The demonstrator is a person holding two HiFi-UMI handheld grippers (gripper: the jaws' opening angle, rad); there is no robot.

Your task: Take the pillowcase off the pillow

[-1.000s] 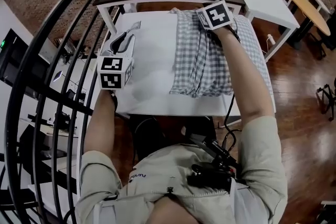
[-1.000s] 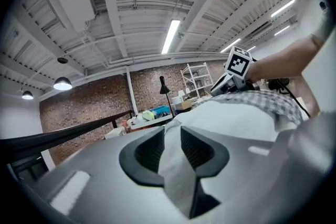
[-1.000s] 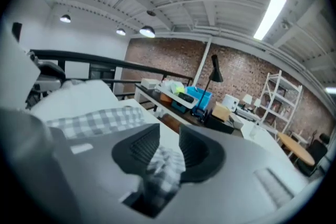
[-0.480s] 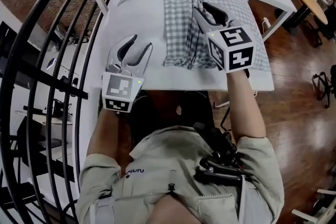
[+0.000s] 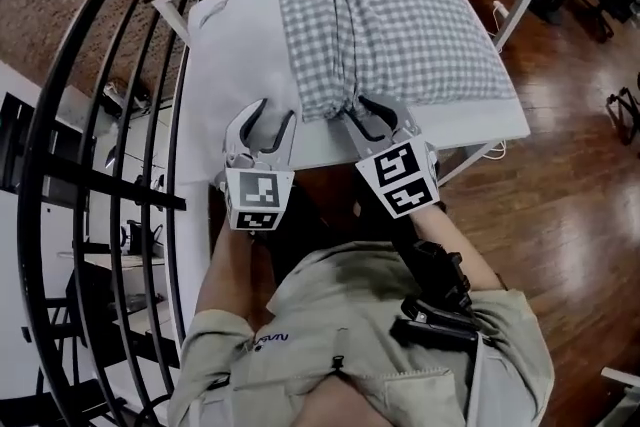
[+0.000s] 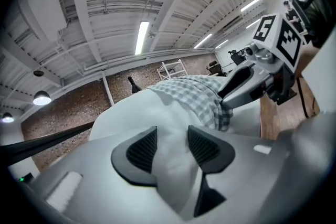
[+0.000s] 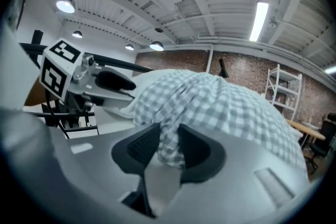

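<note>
Right now the pillow [image 5: 232, 45] lies across the table [image 5: 318, 143] in front of me, its long axis running left to right in the head view. The checked pillowcase [image 5: 420, 25] covers the right-hand part and is bunched into folds near the middle, so the bare white end points left. I judge the case has to slide off to the right, along that axis.

My right gripper [image 5: 368, 115] is at the near edge of the bunched folds, and its view shows its jaws pinched narrow on a tuck of checked cloth.

My left gripper [image 5: 268, 120] sits just beside it, on the white side. Its jaws have just been opening and stand wide, with white pillow in the gap but no grip on it that I can see. That hand is nearer the bare end, so it would hold the pillow back while the right pulls.
</note>
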